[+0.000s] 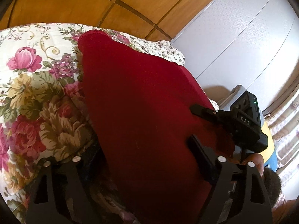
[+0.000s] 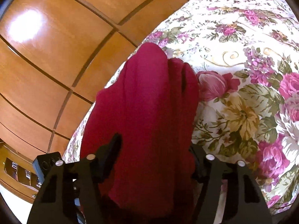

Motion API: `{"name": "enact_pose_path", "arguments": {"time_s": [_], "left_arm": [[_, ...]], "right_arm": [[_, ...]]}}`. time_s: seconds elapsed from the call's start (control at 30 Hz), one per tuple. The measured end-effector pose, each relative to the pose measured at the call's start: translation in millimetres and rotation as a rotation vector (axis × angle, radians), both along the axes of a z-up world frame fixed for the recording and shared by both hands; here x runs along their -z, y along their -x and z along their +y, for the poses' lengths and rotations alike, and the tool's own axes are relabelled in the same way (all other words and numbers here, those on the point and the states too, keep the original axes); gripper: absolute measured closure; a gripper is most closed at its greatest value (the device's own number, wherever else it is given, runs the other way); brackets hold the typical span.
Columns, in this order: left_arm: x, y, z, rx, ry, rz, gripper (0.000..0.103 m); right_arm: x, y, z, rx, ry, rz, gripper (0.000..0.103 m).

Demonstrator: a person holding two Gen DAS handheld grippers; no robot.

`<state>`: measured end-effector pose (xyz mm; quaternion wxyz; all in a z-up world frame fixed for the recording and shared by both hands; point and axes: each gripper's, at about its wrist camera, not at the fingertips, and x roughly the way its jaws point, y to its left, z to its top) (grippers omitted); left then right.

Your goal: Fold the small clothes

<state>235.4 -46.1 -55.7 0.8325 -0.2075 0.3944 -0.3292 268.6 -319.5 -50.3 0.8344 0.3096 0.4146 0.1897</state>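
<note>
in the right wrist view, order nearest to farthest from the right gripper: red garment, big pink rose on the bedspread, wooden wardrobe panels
1. Dark red knit garment, between the jaws.
2. Big pink rose on the floral bedspread, right of the garment.
3. Glossy wooden wardrobe panels, behind, upper left.

The red garment (image 1: 142, 112) is draping over both sets of jaws and blocking the middle of the bed (image 1: 28, 78), while the floral cover to either side of it is lying open for a gripper to pass. Beyond the bed's far edge the wooden wardrobe doors (image 2: 46, 59) are closing off the way, and at its right corner a white wall (image 1: 233, 37) is doing the same. The right gripper (image 1: 192, 123) is crowding that corner; what lies under the cloth is probably only bedding.
</note>
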Motion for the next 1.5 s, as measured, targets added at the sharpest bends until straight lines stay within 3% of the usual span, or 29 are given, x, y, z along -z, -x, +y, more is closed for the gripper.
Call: {"name": "enact_pose_path", "arguments": {"time_s": [0.2,0.63,1.03,1.23,1.5], "left_arm": [[-2.1,8.6,7.1,-0.029,0.012,0.0,0.037],[-9.7,33.9,37.7,-0.122,0.029,-0.001,0.044],[-37.7,42.5,76.6,-0.217,-0.01,-0.083,0.048],[-54.4,23.6,87.9,-0.217,-0.052,-0.156,0.048],[-58.0,-44.4,62.6,-0.146,-0.099,-0.203,0.049]], "right_arm": [[-20.5,11.2,12.5,-0.035,0.021,-0.1,0.053],[-45.5,36.1,63.5,-0.172,0.13,-0.259,0.057],[-57.6,39.9,120.4,-0.28,0.122,-0.394,0.058],[-59.2,27.0,124.2,-0.234,0.039,-0.44,0.058],[-53.3,-5.5,94.9,-0.068,0.021,-0.412,0.058]]}}
